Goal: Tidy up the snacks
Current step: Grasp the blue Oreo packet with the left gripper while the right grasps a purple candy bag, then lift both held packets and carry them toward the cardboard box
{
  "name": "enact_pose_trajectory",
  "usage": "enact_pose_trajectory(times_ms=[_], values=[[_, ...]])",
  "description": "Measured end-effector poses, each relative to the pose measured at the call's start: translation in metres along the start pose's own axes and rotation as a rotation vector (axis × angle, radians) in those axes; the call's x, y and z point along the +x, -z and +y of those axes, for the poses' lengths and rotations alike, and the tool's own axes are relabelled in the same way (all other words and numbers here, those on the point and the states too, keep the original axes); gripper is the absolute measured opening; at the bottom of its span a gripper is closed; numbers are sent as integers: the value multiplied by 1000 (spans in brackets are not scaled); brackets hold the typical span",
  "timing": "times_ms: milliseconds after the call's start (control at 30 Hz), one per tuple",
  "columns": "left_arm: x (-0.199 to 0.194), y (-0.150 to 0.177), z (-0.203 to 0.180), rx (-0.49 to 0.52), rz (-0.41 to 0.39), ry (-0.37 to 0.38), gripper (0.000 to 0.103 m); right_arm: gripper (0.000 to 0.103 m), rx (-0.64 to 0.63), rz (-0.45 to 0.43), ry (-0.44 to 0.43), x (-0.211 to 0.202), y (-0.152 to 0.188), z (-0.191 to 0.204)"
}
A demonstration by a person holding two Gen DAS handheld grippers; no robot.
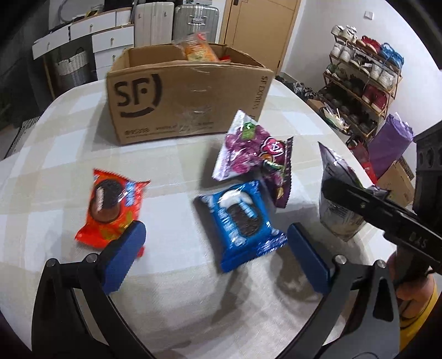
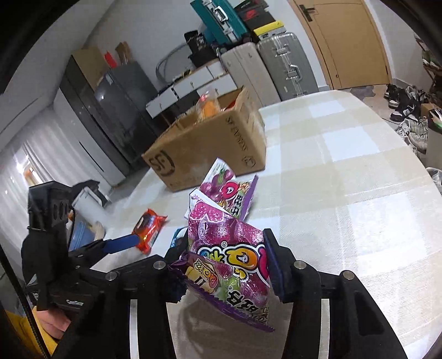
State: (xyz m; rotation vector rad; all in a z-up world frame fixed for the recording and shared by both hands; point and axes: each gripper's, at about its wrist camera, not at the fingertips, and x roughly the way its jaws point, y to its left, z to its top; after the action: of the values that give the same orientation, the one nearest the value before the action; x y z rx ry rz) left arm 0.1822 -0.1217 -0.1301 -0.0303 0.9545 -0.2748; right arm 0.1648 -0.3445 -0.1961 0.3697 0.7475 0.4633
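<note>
The right gripper (image 2: pixel 223 272) was clamped on a purple gummy bag (image 2: pixel 229 265), well short of the cardboard box (image 2: pixel 210 149); that loose corner pinch could slip. The left gripper (image 1: pixel 215 243), jaws apart, straddled the blue cookie pack (image 1: pixel 240 221).

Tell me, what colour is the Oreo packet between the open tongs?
Blue Oreo packet, clearest in the left wrist view.

Silver ribbed suitcase (image 2: pixel 287 65) standing beside a beige suitcase (image 2: pixel 247 70), teal case (image 2: pixel 218 20) stacked above them, wooden door (image 2: pixel 350 41) to their right, tiered shoe rack (image 1: pixel 359 80) filled with sneakers, purple gift bag (image 1: pixel 389 143) near it, white drawer cabinet (image 1: pixel 106 41)
</note>
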Motion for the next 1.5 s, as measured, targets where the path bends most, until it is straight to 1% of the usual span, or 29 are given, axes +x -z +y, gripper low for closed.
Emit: enact_pose_trajectory(times_ms=[133, 200, 233, 300, 367, 433, 467, 533, 567, 600, 833, 967, 1033, 1133, 1267, 1500], values=[[16, -8, -9, 10, 23, -10, 102, 48, 0, -16, 5, -8, 1, -3], [24, -11, -12, -6, 31, -54, 101, 48, -7, -26, 5, -10, 3, -4], [27, -13, -13, -6, 34, -57, 101, 48, -5, -29, -6, -11, 3, -5], [36, -16, -19, 17, 45, -86, 99, 48, -6, -40, -21, -14, 5, -5], [44, -17, -22, 25, 61, -100, 91, 48, -14, -46, -23, -15, 6, -4], [51, -18, -21, 9, 88, -80, 71, 48, -14, -53, -30, -15, 7, -5], [52, -18, -22, 6, 86, -79, 71, 48, -14, -54, -31, -16, 8, -5], [50, -19, -22, 3, 77, -58, 52, 48, -12, -55, -35, -15, 8, -6], [49, -19, -22, 2, 76, -49, 45, 48, -11, -56, -37, -15, 8, -6], [48, -19, -22, 2, 73, -43, 41, 48, -9, -56, -40, -14, 8, -7], [38, -15, -13, -10, 66, -6, 41, 48, -2, -63, -47, -15, 9, -8], [22, -6, -4, -11, 42, -15, 41, 48, -8, -66, -45, -14, 9, -7], [17, -11, -4, -15, 29, -15, 41, 48, -19, -72, -37, -15, 9, -5], [-2, -10, 0, -20, 3, -14, 41, 48, -41, -81, -30, -18, 9, 2], [-34, -7, 5, -28, -46, -14, 41, 48, -55, -91, -40, -25, 7, 14], [-95, 5, 17, -45, -133, -12, 41, 48, -121, -140, -78, -51, -6, 56]])
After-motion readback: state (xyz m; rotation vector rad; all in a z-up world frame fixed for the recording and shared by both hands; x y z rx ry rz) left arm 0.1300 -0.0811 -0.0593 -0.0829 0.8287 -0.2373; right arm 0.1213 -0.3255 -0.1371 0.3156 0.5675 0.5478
